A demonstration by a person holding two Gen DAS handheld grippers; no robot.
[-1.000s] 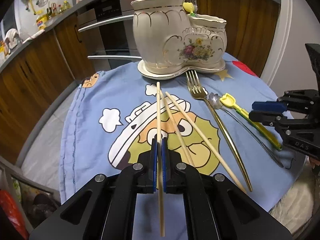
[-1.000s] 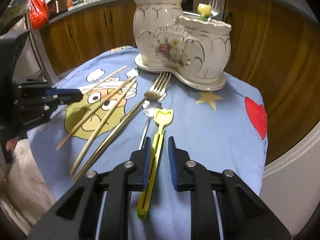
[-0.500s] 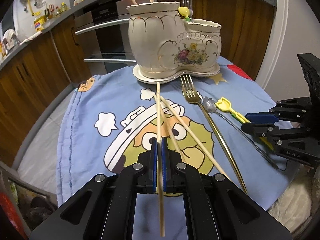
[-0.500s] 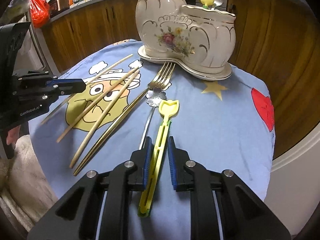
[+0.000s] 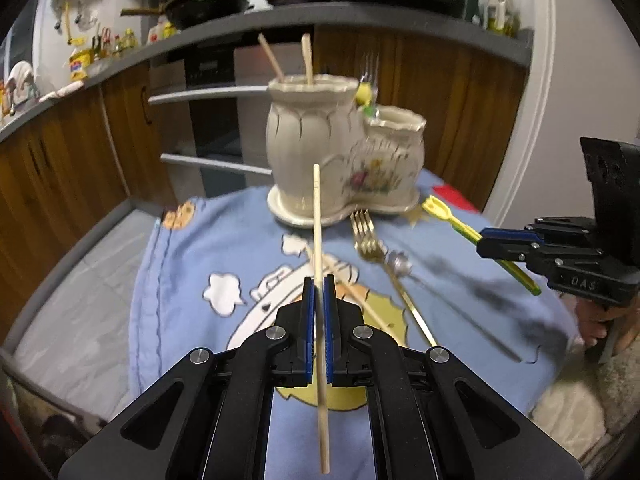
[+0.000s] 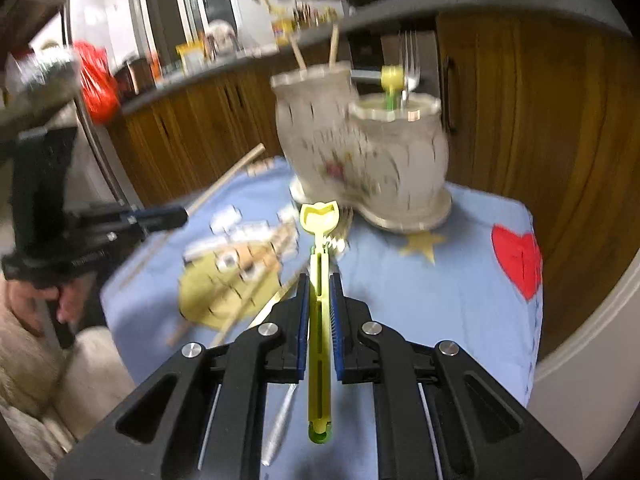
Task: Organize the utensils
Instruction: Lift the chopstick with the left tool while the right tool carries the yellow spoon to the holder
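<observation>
Toward twelve o'clock, we keep left hand-held gripper point(image 5: 316, 300) pinching chopstick point(image 5: 317, 220), right hand-held gripper point(image 6: 320, 292) closing on yellow fork point(image 6: 319, 280), tilting both upright over holder point(image 5: 344, 160).

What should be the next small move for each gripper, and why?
Probably carry both toward the ceramic holder. The left gripper is shut on a wooden chopstick; the right gripper is closing on the yellow plastic utensil. Chopsticks already stand in the taller pot, a yellow utensil in the shorter.
</observation>
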